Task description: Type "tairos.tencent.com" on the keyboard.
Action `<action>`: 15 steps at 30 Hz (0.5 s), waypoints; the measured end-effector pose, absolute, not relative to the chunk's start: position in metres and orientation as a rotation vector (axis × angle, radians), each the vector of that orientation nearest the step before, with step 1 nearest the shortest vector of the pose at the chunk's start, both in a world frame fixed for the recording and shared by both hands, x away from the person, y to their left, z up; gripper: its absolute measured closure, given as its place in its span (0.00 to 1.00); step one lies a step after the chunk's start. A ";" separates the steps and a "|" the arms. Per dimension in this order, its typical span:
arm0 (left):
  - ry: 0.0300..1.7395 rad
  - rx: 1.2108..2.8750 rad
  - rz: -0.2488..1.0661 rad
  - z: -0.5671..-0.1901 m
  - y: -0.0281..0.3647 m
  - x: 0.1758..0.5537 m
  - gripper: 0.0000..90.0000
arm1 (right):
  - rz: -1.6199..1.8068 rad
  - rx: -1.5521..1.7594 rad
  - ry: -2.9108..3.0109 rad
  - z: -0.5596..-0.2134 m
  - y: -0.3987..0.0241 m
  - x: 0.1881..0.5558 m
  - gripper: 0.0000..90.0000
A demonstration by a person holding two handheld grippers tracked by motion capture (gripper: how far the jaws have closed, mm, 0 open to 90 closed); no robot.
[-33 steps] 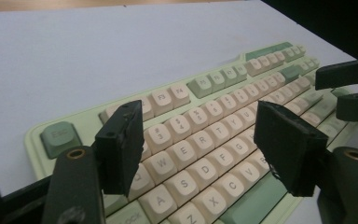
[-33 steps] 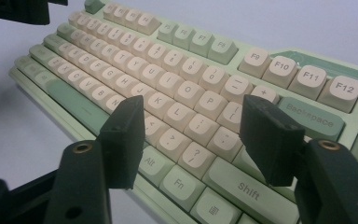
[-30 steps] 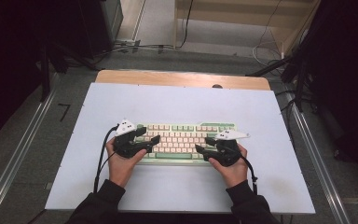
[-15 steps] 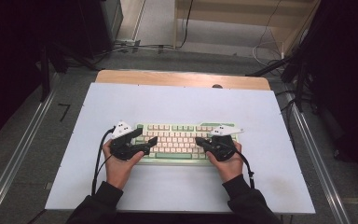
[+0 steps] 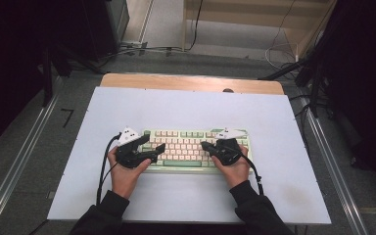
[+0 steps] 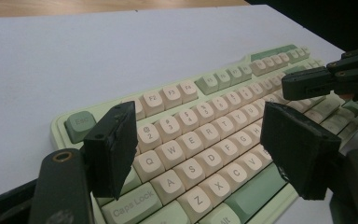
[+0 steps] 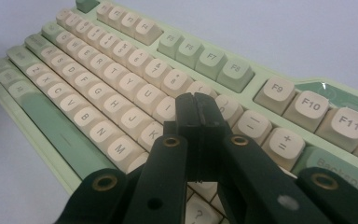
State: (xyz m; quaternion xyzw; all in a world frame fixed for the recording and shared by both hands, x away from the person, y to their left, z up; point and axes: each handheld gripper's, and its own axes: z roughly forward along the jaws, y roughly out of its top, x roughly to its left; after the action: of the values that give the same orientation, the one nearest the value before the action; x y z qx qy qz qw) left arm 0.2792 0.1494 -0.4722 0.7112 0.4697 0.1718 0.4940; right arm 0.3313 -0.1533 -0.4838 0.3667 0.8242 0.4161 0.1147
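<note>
Currently the pale green mechanical keyboard with cream and green plastic keycaps point(image 5: 196, 149) is lying flat at the lower middle of the high view, on the light blue-grey tabletop point(image 5: 186, 107), its long side running left to right across the frame. The left gripper point(image 5: 152, 148) is hovering over the keyboard's left end with its jaws spread wide and nothing between them; in the left gripper view the two black pads point(image 6: 114, 147) are standing apart above the Q, A and Caps Lock keys. The right gripper point(image 5: 204, 145) has just been closing its jaws, and in the right gripper view they are pressing together with nothing clamped, the tip sitting just over the keys near the middle rows.

Judging by its look, the keyboard is rigid and fairly heavy for its size, so it is likely staying put under light presses. Its keycaps are smooth, small and sprung, and they could pop off if pinched from the side. Clenched jaws suit poking one key from straight above; for lifting, the stiff green case edges at either end are the safer hold.
</note>
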 end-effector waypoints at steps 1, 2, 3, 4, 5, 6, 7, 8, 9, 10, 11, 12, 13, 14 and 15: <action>1.140 1.726 0.416 -0.472 0.150 0.279 0.31 | 1.219 1.068 2.417 -0.484 -0.152 0.332 0.98; 1.141 1.727 0.416 -0.472 0.150 0.279 0.31 | 1.215 1.063 2.417 -0.484 -0.151 0.332 0.98; 1.142 1.726 0.415 -0.473 0.150 0.280 0.31 | 1.212 1.062 2.417 -0.484 -0.150 0.332 0.98; 1.143 1.727 0.413 -0.473 0.150 0.280 0.31 | 1.211 1.061 2.419 -0.484 -0.148 0.333 0.98; 1.144 1.728 0.414 -0.473 0.150 0.280 0.31 | 1.209 1.060 2.419 -0.484 -0.147 0.334 0.98; 1.145 1.728 0.413 -0.473 0.150 0.280 0.31 | 1.206 1.056 2.421 -0.484 -0.146 0.334 0.98; 1.145 1.727 0.413 -0.473 0.150 0.280 0.31 | 1.205 1.052 2.423 -0.485 -0.146 0.335 0.98; 1.145 1.727 0.413 -0.473 0.150 0.280 0.31 | 1.205 1.052 2.423 -0.485 -0.145 0.335 0.98; 1.145 1.727 0.414 -0.473 0.150 0.280 0.31 | 1.206 1.050 2.422 -0.485 -0.144 0.336 0.98; 1.146 1.725 0.413 -0.473 0.150 0.280 0.31 | 1.208 1.051 2.423 -0.485 -0.144 0.336 0.98; 1.147 1.725 0.413 -0.473 0.151 0.280 0.31 | 1.208 1.052 2.422 -0.484 -0.143 0.336 0.98; 1.147 1.725 0.411 -0.473 0.151 0.280 0.31 | 1.207 1.047 2.423 -0.484 -0.143 0.336 0.98; 1.147 1.725 0.411 -0.473 0.151 0.280 0.31 | 1.206 1.045 2.424 -0.484 -0.143 0.336 0.98; 1.147 1.725 0.412 -0.473 0.151 0.280 0.31 | 1.202 1.046 2.424 -0.484 -0.143 0.336 0.98; 1.146 1.725 0.411 -0.473 0.151 0.280 0.31 | 1.196 1.048 2.423 -0.485 -0.142 0.336 0.98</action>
State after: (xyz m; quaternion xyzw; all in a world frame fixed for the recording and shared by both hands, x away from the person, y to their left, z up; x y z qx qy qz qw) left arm 0.2795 0.1506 -0.4729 0.7109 0.4725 0.1695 0.4926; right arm 0.3361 -0.1422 -0.4846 0.3590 0.8299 0.4095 0.1214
